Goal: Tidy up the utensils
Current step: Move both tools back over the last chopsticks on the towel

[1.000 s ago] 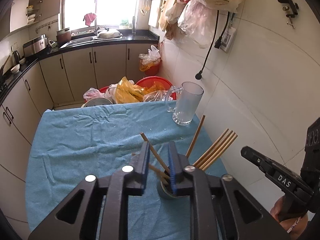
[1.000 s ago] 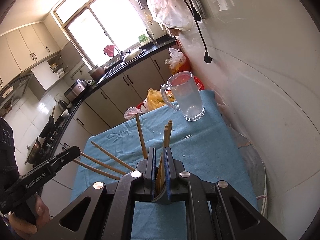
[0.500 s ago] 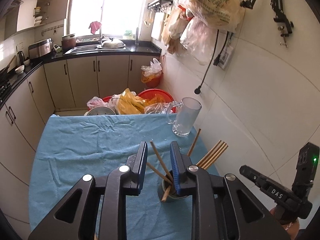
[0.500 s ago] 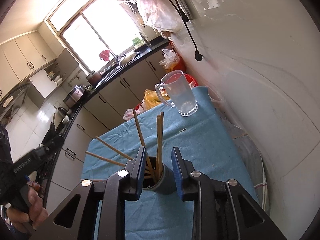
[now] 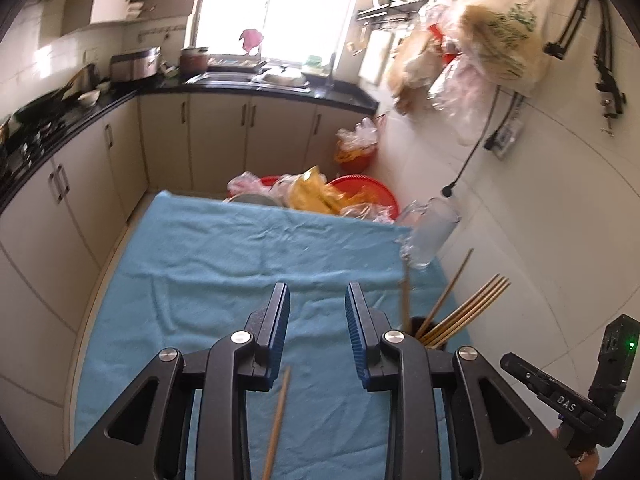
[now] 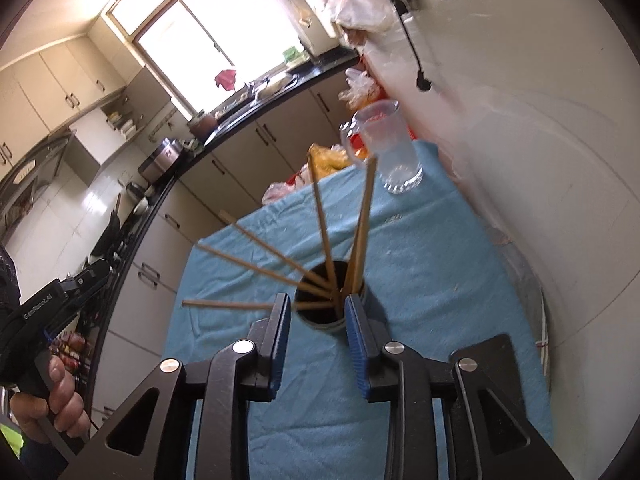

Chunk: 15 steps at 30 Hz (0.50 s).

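chopsticks (image 6: 320,240) splay loosely in the cup (image 6: 332,300); my left gripper (image 5: 318,340) and right gripper (image 6: 318,340) gape empty, and a careless nudge could tip it.

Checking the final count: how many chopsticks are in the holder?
5 chopsticks can be told apart, all in the holder: three fanned left, one leaning away, one toward the mug. That last may be two overlapping.

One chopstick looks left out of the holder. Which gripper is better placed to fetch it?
Probably left. The left gripper is open and the stray chopstick shows just beneath its fingers; the right gripper hangs open over the holder.
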{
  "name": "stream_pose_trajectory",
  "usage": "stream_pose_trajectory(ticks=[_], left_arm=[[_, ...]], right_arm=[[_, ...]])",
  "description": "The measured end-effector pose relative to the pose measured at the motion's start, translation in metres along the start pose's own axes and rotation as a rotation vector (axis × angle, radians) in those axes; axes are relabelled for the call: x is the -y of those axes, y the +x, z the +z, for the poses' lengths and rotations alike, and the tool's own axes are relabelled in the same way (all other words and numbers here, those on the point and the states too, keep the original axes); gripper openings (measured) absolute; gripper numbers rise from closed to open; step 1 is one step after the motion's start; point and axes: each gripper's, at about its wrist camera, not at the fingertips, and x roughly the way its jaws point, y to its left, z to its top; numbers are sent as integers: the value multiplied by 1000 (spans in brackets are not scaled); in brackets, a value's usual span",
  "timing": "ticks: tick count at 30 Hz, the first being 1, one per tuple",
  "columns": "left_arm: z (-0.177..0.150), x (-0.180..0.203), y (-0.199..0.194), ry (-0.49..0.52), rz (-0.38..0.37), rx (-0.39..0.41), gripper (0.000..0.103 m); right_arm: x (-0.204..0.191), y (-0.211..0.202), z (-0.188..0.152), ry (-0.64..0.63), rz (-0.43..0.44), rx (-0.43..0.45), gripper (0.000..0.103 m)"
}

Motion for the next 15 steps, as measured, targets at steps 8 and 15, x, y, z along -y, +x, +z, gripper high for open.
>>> stream_pose_trajectory(ticks=[8, 15], left_arm=[[-41, -52, 15, -68, 46, -102, 44], [-93, -97, 44, -145, 77, -254, 63]], right_arm=[[-24, 30, -35, -89, -38, -103, 65], [-40, 56, -72, -194, -136, -198, 93]])
